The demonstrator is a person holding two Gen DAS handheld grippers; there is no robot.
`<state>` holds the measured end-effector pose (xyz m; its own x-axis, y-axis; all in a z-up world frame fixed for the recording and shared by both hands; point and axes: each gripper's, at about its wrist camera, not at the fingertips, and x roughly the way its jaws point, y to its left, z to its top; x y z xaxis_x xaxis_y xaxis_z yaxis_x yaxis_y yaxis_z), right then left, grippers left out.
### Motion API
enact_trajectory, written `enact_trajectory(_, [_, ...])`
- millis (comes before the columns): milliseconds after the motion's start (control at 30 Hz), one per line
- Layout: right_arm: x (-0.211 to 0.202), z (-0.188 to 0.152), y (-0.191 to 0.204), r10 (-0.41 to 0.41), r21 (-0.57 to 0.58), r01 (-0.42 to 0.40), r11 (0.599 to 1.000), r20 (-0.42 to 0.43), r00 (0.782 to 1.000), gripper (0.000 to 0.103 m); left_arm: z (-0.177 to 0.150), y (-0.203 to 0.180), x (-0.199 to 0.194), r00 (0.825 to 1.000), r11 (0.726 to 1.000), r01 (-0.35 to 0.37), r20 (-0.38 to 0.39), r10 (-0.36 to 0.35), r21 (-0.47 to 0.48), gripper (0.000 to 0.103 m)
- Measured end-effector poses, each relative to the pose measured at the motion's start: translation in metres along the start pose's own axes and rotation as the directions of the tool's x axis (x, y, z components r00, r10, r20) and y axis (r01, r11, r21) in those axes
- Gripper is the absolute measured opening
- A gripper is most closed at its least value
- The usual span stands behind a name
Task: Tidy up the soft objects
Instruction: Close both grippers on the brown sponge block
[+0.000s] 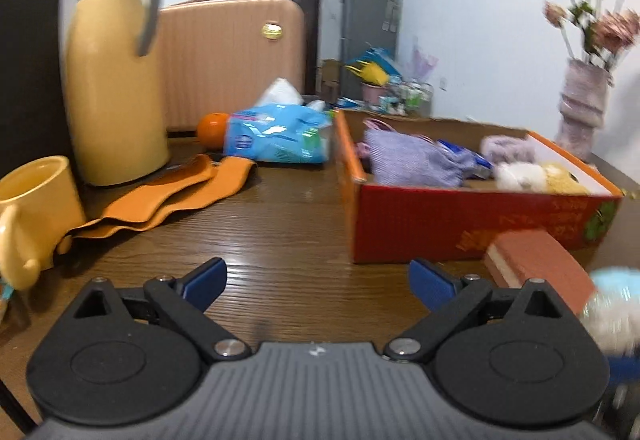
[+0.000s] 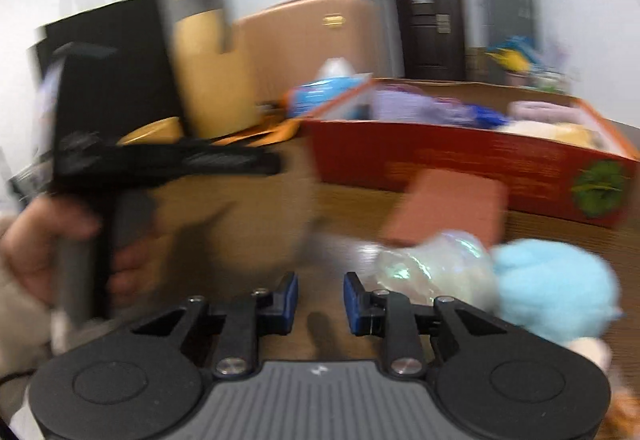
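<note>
A red cardboard box on the wooden table holds a purple knit cloth, a white fluffy toy and other plush pieces. In front of it lies a brick-red block. A light-blue plush toy with a shiny clear wrap lies just right of my right gripper. Its jaws stand close together with a narrow gap and nothing between them. My left gripper hangs wide open over bare table, left of the block, holding nothing.
On the left stand a yellow thermos jug and a yellow mug, with an orange mat between them. A blue tissue pack and an orange lie behind. A flower vase stands far right.
</note>
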<state>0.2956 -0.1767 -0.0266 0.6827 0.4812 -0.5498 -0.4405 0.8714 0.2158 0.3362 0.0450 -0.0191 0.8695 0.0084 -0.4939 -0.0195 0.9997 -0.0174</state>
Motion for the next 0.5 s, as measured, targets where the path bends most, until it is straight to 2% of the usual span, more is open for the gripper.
enact_trajectory(133, [-0.014, 0.0, -0.028, -0.102, 0.045, 0.101, 0.994, 0.023, 0.995, 0.024, -0.005, -0.021, 0.005, 0.998, 0.998, 0.052, -0.022, -0.051, 0.043, 0.1])
enact_trajectory(233, [-0.026, -0.002, -0.051, -0.209, 0.092, 0.205, 0.974, 0.033, 0.977, 0.025, -0.006, -0.036, 0.007, 0.996, 0.994, 0.088, -0.031, -0.086, 0.06, 0.1])
enact_trajectory(300, [-0.033, -0.004, -0.066, -0.269, 0.132, 0.261, 0.956, 0.048, 0.962, 0.035, -0.005, -0.045, 0.009, 0.994, 0.992, 0.106, -0.034, -0.103, 0.07, 0.1])
enact_trajectory(367, [-0.038, -0.003, -0.083, -0.284, 0.19, 0.267, 0.945, 0.065, 0.957, 0.043, -0.003, -0.053, 0.011, 0.99, 0.988, 0.139, -0.038, -0.136, 0.071, 0.1])
enact_trajectory(433, [-0.039, -0.001, -0.096, -0.275, 0.243, 0.246, 0.938, 0.096, 0.957, 0.051, 0.001, -0.06, 0.017, 0.976, 0.977, 0.211, -0.055, -0.209, 0.033, 0.1])
enact_trajectory(500, [-0.035, 0.002, -0.105, -0.267, 0.269, 0.231, 0.935, 0.103, 0.958, 0.052, 0.007, -0.069, 0.025, 0.95, 0.954, 0.298, -0.087, -0.299, -0.028, 0.098])
